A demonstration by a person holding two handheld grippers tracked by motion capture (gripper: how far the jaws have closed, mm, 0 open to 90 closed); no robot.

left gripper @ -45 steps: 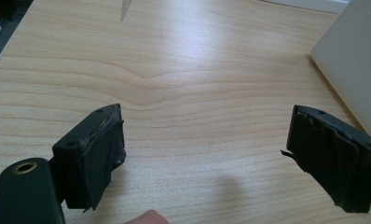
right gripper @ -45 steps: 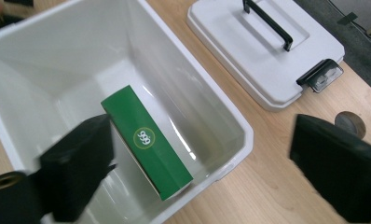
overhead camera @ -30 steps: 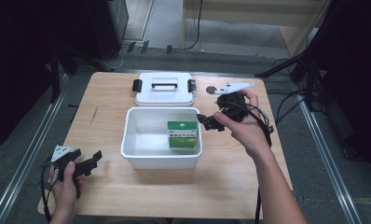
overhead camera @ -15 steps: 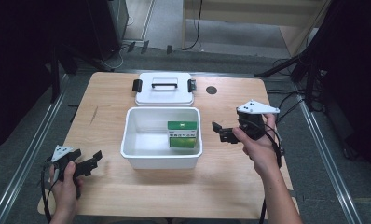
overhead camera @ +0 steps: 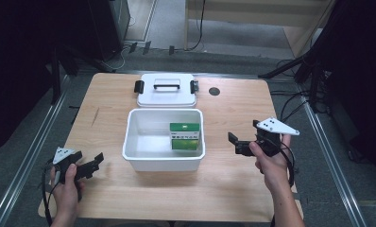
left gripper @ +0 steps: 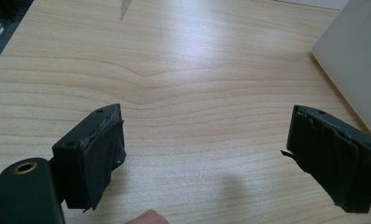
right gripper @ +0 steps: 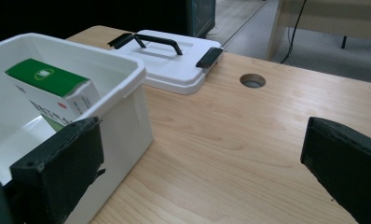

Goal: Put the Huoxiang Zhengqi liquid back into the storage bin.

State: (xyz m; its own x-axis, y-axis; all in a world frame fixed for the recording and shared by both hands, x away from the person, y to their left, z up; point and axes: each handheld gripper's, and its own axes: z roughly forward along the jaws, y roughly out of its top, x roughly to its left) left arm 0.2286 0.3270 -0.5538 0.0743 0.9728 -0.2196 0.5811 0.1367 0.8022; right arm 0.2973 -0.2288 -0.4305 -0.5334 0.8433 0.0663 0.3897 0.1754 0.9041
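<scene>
Green and white, the box (overhead camera: 184,136) stands inside the white bin (overhead camera: 163,159) against its right wall, long axis across the table; its print is too small to read from the high view. The lid (overhead camera: 166,90) lies just behind the bin. The right gripper (overhead camera: 234,143) hovers right of the bin, the left gripper (overhead camera: 99,161) near the table's front-left corner.

Left gripper view: jaws gape wide, empty, over bare wood, with the bin's wall (left gripper: 356,56) at right.

Right gripper view: jaws spread wide, holding nothing, beside the bin rim (right gripper: 127,70); the box (right gripper: 53,91) leans there, its label illegible.
</scene>
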